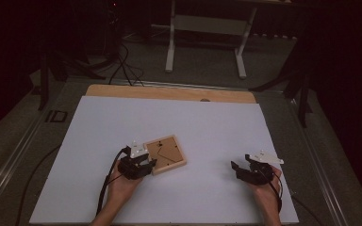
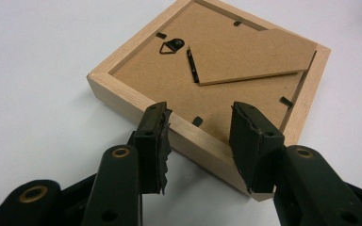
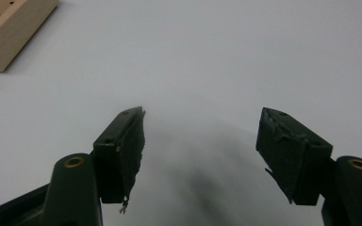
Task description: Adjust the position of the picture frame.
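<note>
2 grippers rest on the white table (image 1: 122, 117): the left gripper (image 2: 198, 136), jaws parted, straddles the near edge of the face-down wooden picture frame (image 2: 122, 94) without pressing; the right gripper (image 3: 200, 150) gapes wide, empty. Dark room beyond.

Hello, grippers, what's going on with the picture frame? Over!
Left gripper open, jaws astride the near rail of the picture frame. Frame face down on the table. Right gripper open, off to the side. Nothing in the way.

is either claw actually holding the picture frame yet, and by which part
Not clearly. The left claw straddles the near wooden edge of the picture frame, lying face down, but its pads do not visibly press on it. The right claw is open over bare table.
</note>
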Tool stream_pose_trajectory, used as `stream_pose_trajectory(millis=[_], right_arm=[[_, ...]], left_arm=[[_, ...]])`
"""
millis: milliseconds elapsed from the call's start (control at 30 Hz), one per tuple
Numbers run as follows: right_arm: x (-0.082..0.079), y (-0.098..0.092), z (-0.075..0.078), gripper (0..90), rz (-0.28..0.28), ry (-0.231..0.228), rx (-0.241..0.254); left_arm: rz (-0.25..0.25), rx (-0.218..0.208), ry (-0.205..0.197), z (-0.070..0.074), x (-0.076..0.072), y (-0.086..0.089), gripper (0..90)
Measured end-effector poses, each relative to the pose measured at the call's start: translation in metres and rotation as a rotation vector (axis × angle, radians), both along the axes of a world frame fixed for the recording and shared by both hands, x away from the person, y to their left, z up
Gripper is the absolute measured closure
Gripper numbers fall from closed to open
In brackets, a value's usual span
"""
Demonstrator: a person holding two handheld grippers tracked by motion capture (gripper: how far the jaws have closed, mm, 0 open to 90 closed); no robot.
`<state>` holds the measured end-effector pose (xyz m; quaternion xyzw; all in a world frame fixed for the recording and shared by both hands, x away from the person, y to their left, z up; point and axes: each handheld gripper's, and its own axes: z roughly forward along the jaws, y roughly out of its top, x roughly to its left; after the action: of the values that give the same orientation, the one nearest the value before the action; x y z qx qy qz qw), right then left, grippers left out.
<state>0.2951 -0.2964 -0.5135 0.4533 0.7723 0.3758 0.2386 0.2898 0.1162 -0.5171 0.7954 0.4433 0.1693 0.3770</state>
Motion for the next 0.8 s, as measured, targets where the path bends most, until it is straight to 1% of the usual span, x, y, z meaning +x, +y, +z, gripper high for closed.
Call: stream_pose_trajectory(millis=[133,333,467,533,600,700,800], right_arm=[[0.000,0.000,0.000,32.4,0.001,0.000,0.000],[0.000,0.000,0.000,32.4,0.003,-0.001,0.000],[0.000,0.000,0.000,32.4,0.004,0.001,-0.001],[0.000,0.001,0.000,32.4,0.004,0.001,0.002],[0.000,0.002,0.001,32.5,0.007,-0.008,0.011],[-0.001,0.006,0.004,33.1,0.012,-0.018,0.011],[-0.001,0.010,0.006,33.9,0.021,-0.032,0.014]], left_arm=[[0.001,0.017,-0.007,0.001,-0.001,-0.002,59.8],[0.003,0.021,-0.008,0.002,0.000,-0.002,63.7],[0.007,0.031,-0.009,0.003,0.001,-0.002,68.4],[0.011,0.026,-0.005,0.003,0.003,-0.001,69.9],[0.014,0.012,0.003,0.003,0.005,0.000,71.4],[0.011,0.006,0.006,0.003,0.006,0.000,72.6],[-0.001,0.012,-0.010,0.003,0.006,-0.002,73.8]])
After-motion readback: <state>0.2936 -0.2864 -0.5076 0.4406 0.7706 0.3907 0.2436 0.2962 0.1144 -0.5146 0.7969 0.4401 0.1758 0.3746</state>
